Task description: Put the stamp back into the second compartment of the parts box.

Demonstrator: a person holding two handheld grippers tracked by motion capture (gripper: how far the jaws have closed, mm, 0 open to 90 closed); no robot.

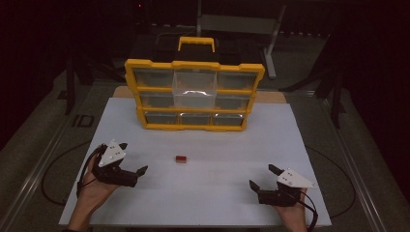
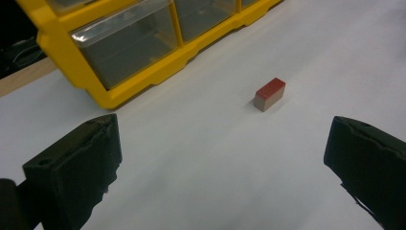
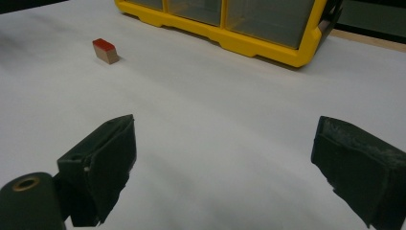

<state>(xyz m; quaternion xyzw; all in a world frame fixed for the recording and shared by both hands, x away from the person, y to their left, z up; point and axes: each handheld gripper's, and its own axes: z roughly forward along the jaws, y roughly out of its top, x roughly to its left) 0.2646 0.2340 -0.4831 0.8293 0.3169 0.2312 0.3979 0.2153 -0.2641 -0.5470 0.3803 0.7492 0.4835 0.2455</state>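
Looking down from the high view, the left gripper (image 1: 132, 158) and right gripper (image 1: 262, 176) rest wide open on the white table (image 1: 145, 121), the small red-topped block (image 1: 181, 159) between them, nearer the left. Ahead of both stands a yellow drawer organizer (image 1: 195, 94); no writing is readable. Left gripper view: block (image 2: 269, 94) lies ahead, right of centre, jaws spread. Right gripper view: block (image 3: 105, 51) lies far ahead-left, jaws apart.

No writing, label, brand or number can be read anywhere. The yellow organizer (image 1: 194, 94) at the top middle of the high view bears no legible mark, and the small red-topped block (image 1: 181, 159) below it is plain.
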